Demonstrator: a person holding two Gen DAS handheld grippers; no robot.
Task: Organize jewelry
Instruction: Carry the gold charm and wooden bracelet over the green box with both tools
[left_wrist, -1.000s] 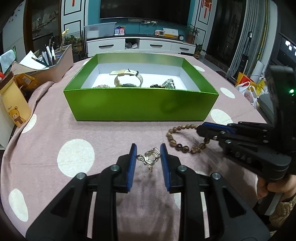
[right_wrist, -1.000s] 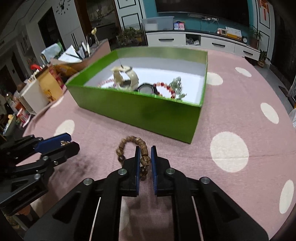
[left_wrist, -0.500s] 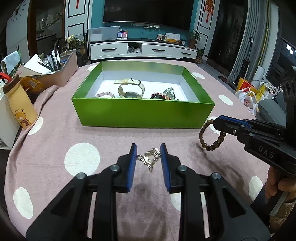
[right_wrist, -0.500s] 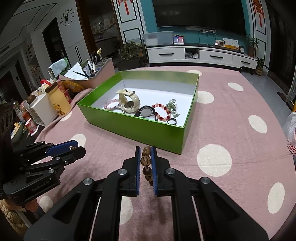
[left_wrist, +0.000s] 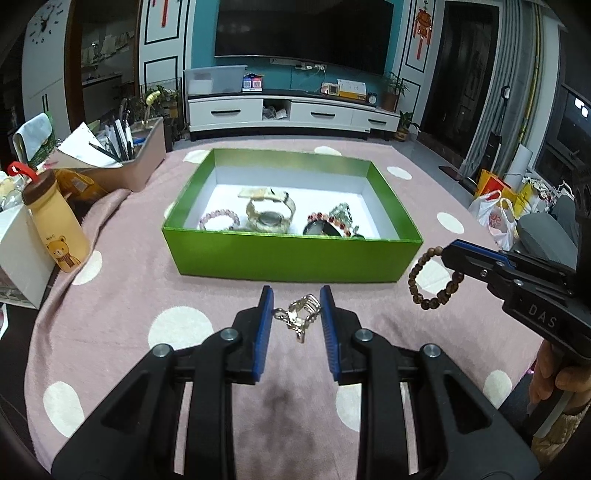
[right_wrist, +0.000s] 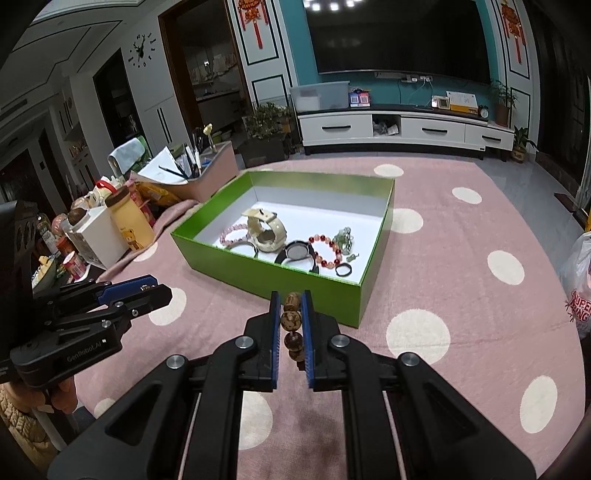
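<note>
Your left gripper (left_wrist: 296, 320) points downward with its jaws closed on a silver trinket (left_wrist: 300, 315), while your right gripper (right_wrist: 292, 325), off to its right with your hand (left_wrist: 554, 373) on the handle, pinches a bead bracelet (right_wrist: 291, 321).

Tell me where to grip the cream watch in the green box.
Grip the cream watch across its closed strap loop, coming from above. It sits on its face with the loop arching upward, so the band offers two sides to pinch; the box walls block any side approach.
</note>
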